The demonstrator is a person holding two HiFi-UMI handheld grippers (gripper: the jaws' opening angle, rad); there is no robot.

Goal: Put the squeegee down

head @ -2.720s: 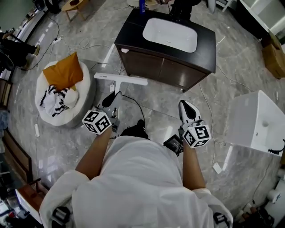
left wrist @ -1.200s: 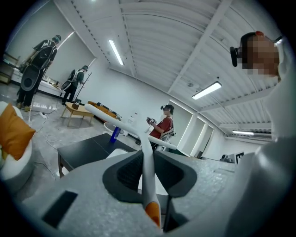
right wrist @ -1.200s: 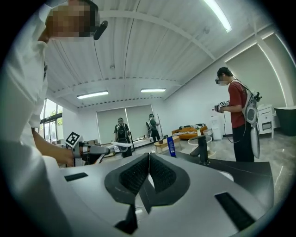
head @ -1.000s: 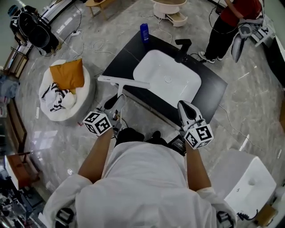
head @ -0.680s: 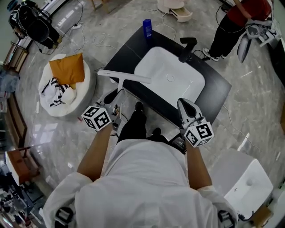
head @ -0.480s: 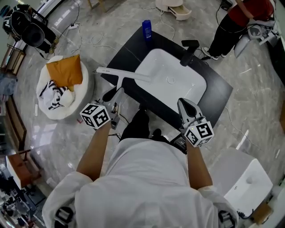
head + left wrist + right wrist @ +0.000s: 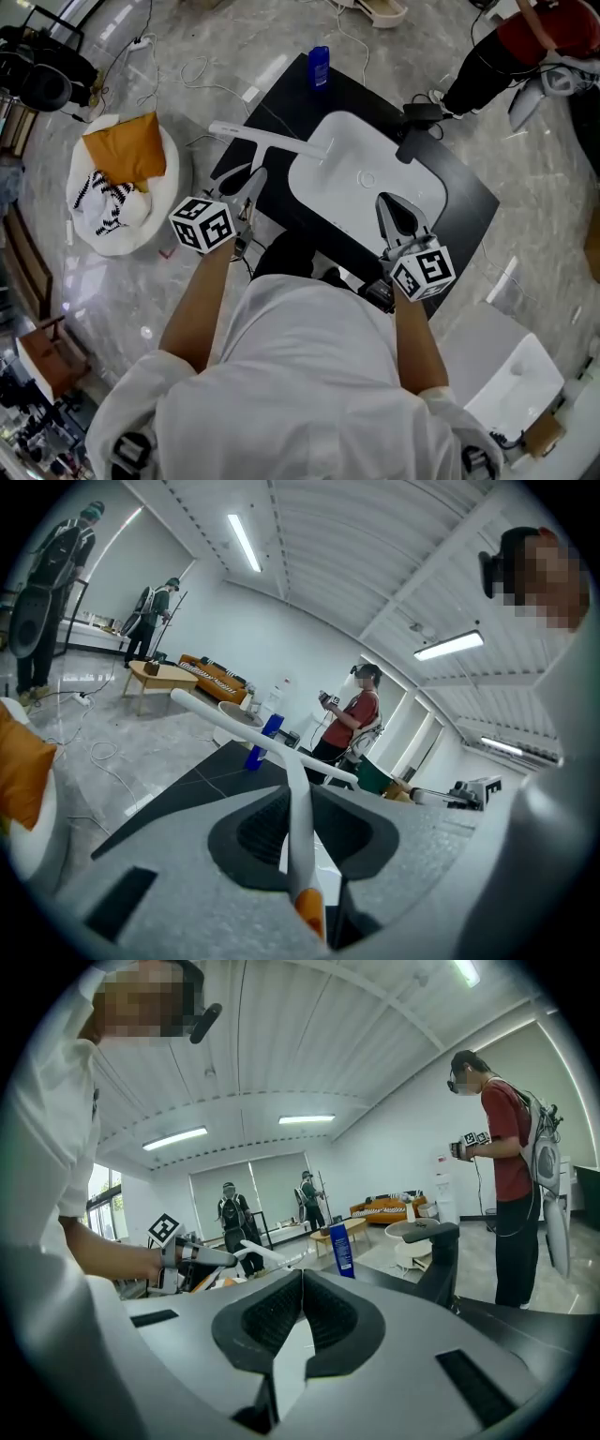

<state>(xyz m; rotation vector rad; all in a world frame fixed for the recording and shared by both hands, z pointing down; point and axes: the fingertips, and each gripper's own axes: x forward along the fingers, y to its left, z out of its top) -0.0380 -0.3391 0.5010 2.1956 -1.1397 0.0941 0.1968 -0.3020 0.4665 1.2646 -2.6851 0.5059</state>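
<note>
The squeegee [image 7: 267, 141] is white and T-shaped, with its long blade crosswise. My left gripper [image 7: 246, 181] is shut on its handle. The blade hangs over the left part of the black vanity top [image 7: 281, 94] and reaches the rim of the white basin [image 7: 375, 187]. In the left gripper view the handle [image 7: 298, 817] runs between the jaws, its orange end [image 7: 309, 913] towards the camera. My right gripper [image 7: 398, 210] is shut with nothing in it, above the basin's near right edge. The right gripper view shows the jaws touching at the tips [image 7: 300, 1279] and the squeegee [image 7: 264, 1255] off to the left.
A blue bottle [image 7: 319, 67] stands at the vanity's far corner and a black faucet [image 7: 417, 127] behind the basin. On the floor to the left lies a white cushion [image 7: 173, 164] with an orange pillow [image 7: 122, 150]. A person in red [image 7: 544, 37] stands far right. Cables trail on the floor.
The vanity has come closer beneath me. Both grippers moved forward over it, and the squeegee went from the counter's near-left edge to above the counter and basin rim.
</note>
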